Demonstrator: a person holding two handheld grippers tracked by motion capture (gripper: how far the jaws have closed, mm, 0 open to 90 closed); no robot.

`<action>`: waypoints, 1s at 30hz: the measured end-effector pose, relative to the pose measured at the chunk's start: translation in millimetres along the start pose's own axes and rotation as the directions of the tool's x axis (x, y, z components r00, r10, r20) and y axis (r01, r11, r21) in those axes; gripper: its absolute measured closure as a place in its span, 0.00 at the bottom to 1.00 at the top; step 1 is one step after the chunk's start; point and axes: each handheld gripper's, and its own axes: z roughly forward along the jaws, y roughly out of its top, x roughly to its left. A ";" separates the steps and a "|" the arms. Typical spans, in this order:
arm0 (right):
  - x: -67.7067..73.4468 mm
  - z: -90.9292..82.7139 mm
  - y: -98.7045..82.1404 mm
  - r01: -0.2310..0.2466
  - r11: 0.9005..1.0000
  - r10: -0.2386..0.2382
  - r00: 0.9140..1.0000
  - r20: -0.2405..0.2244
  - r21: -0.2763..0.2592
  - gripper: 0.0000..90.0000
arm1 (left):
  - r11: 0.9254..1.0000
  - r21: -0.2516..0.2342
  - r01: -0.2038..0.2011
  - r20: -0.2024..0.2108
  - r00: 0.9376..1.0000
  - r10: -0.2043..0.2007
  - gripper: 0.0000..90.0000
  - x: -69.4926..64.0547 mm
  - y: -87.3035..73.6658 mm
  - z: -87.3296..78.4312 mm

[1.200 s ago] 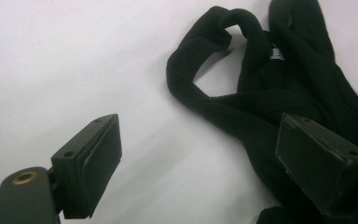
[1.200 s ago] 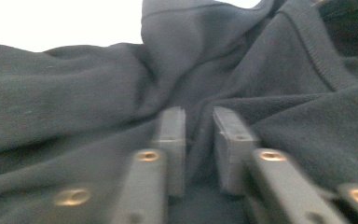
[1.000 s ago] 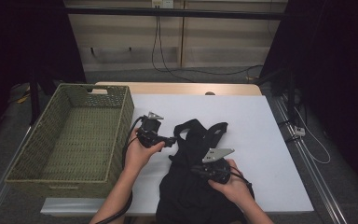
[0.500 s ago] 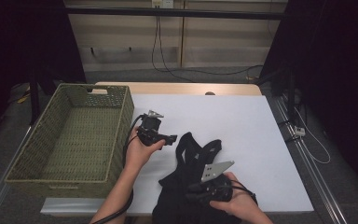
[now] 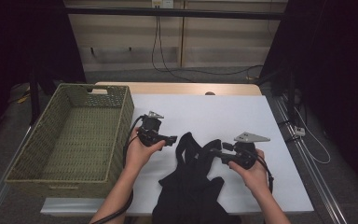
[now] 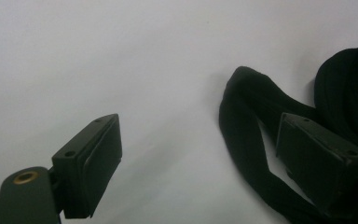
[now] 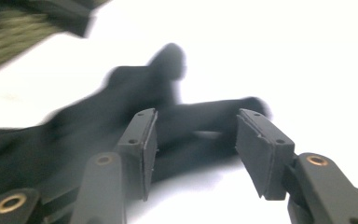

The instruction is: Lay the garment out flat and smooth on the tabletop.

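Garment [image 5: 191,186] lies between both open hand-held grippers on table [image 5: 242,112].

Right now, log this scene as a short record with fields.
garment: black top with straps, lying flat on the white table, hanging over its near edge
basket: green woven basket, left of the garment
left gripper: open, beside a strap
right gripper: jaws just opening, strap lies beyond them, not pinched
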 end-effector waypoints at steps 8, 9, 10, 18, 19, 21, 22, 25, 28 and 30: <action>-15.8 11.3 3.0 -0.058 0.998 0.059 0.997 0.051 -0.015 0.57 | 1.000 0.013 -0.006 0.017 1.000 0.006 0.17 -0.7 2.2 1.1; -14.2 13.5 4.3 -0.054 0.998 0.054 0.997 0.054 -0.015 0.59 | 1.000 0.002 -0.004 0.009 1.000 0.004 0.17 -1.6 1.8 2.1; -13.0 15.8 5.4 -0.048 0.999 0.049 0.997 0.065 -0.010 0.63 | 1.000 0.006 -0.008 0.011 1.000 0.008 0.17 -1.5 1.8 2.2; -12.5 22.4 2.6 0.018 1.000 -0.019 0.995 0.095 0.014 1.00 | 1.000 0.009 -0.002 0.012 1.000 0.002 0.18 -1.0 1.1 5.8; -13.9 20.7 1.8 0.022 1.000 -0.022 0.996 0.081 0.009 1.00 | 1.000 0.010 -0.002 0.012 1.000 0.002 0.18 -1.2 1.3 6.2; -15.8 17.4 0.2 0.030 0.999 -0.031 0.996 0.079 0.016 1.00 | 1.000 0.016 -0.012 0.012 1.000 0.012 0.19 -1.5 1.8 6.4; -17.1 16.0 -0.6 0.032 0.999 -0.033 0.997 0.075 0.016 1.00 | 1.000 0.021 -0.013 0.016 1.000 0.012 0.19 -1.9 2.2 6.2; -21.7 10.6 -3.7 0.008 1.000 -0.009 0.997 0.078 0.008 1.00 | 1.000 0.012 -0.014 0.014 1.000 0.014 0.19 -4.1 2.9 6.6; -22.7 7.3 -2.9 -0.038 0.999 0.040 0.997 0.072 -0.025 0.90 | 1.000 0.009 -0.014 0.015 1.000 0.013 0.19 -5.3 3.7 6.5; -19.0 8.6 0.4 -0.045 0.998 0.048 0.995 0.089 -0.034 0.80 | 1.000 0.006 -0.014 0.015 1.000 0.014 0.19 -5.9 3.7 6.9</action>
